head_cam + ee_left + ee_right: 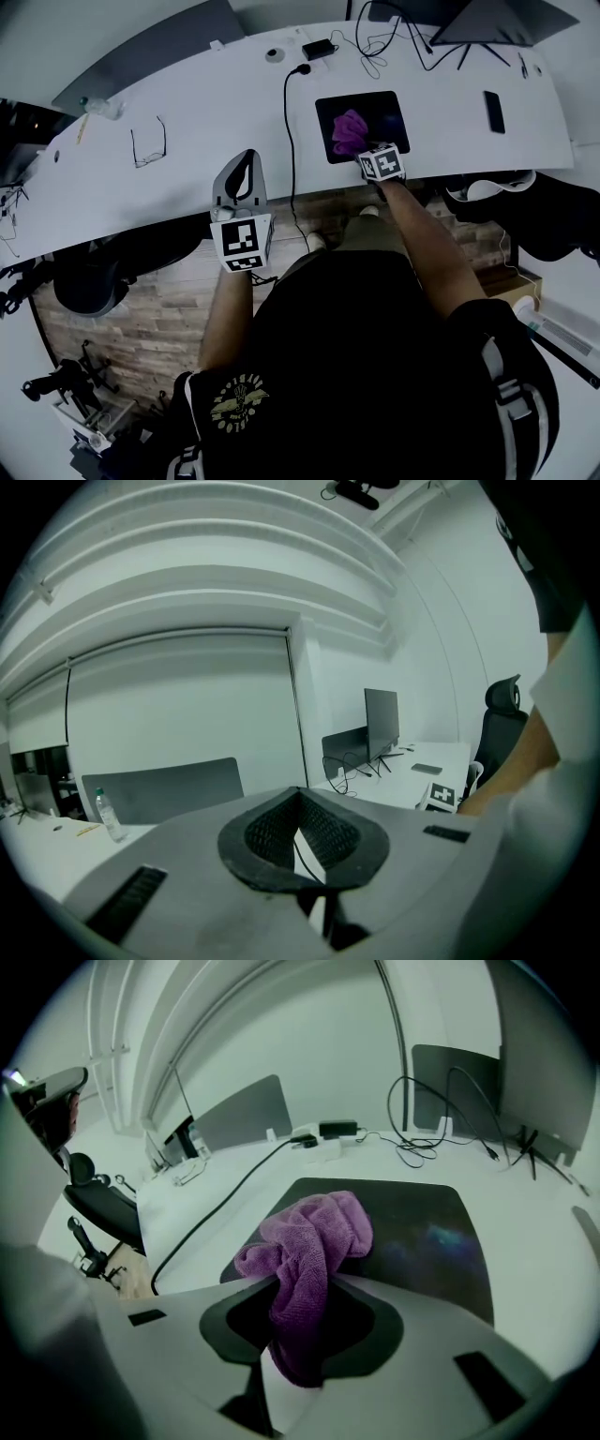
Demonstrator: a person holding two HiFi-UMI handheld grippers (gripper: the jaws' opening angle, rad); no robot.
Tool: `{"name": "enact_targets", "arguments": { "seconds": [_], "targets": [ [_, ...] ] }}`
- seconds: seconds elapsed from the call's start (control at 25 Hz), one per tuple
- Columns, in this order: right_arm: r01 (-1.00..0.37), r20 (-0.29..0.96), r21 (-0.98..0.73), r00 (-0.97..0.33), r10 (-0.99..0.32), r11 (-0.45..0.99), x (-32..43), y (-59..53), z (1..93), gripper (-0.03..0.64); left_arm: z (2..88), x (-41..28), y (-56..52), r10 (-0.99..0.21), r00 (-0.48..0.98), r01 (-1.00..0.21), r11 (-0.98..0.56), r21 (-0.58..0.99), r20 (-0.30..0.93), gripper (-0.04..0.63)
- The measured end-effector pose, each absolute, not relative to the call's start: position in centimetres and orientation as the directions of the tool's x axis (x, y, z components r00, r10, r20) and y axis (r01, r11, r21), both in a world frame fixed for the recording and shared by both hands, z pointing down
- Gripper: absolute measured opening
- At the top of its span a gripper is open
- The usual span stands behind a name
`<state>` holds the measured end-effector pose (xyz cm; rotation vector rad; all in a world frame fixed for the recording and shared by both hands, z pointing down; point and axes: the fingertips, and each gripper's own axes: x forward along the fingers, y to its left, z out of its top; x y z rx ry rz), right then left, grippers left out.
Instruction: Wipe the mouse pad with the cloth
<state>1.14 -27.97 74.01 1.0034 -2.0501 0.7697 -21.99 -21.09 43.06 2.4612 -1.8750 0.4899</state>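
Note:
A black mouse pad [375, 108] lies on the white desk [187, 112], right of centre. On its near left part sits a bunched purple cloth [349, 133]. My right gripper [366, 155] is at the pad's near edge, shut on the cloth. In the right gripper view the cloth [314, 1237] hangs out between the jaws of the right gripper [302, 1297], draped onto the mouse pad [422, 1232]. My left gripper [244, 164] hovers at the desk's near edge, left of the pad. Its jaws are shut on nothing and point up and away in the left gripper view [300, 808].
A black cable [289, 131] runs across the desk between the two grippers. Glasses [148, 145] lie to the left, a phone [493, 111] right of the pad, and a charger [320, 49] with wires at the back. A bottle [101, 106] lies far left. Chairs [89, 277] stand below the desk edge.

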Motion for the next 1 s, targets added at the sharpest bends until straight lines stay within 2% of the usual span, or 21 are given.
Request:
{"name": "enact_targets", "arguments": {
  "seconds": [0.4, 0.52, 0.76, 1.0],
  "targets": [
    [-0.905, 0.824, -0.182, -0.353, -0.443, 0.384, 15.1, -29.0, 74.4, 0.110, 41.6, -16.2, -23.1, -0.948, 0.216, -0.951, -0.259, -0.169, 0.233, 0.003],
    [-0.906, 0.826, -0.213, -0.367, -0.428, 0.366, 17.8, -28.9, 74.7, 0.112, 41.5, -14.5, -23.4, -0.950, 0.204, -0.955, -0.246, -0.166, 0.235, 0.002],
    [-0.859, 0.777, -0.262, -0.458, -0.431, 0.440, 18.5, -28.9, 73.2, 0.110, 40.2, -12.0, -24.0, -0.961, 0.182, -0.961, -0.218, -0.167, 0.207, 0.003],
    [-0.773, 0.597, -0.247, -0.596, -0.537, 0.584, 16.8, -29.2, 62.3, 0.107, 36.8, -10.6, -23.9, -0.972, 0.174, -0.972, -0.195, -0.133, 0.157, 0.002]
  ]
}}
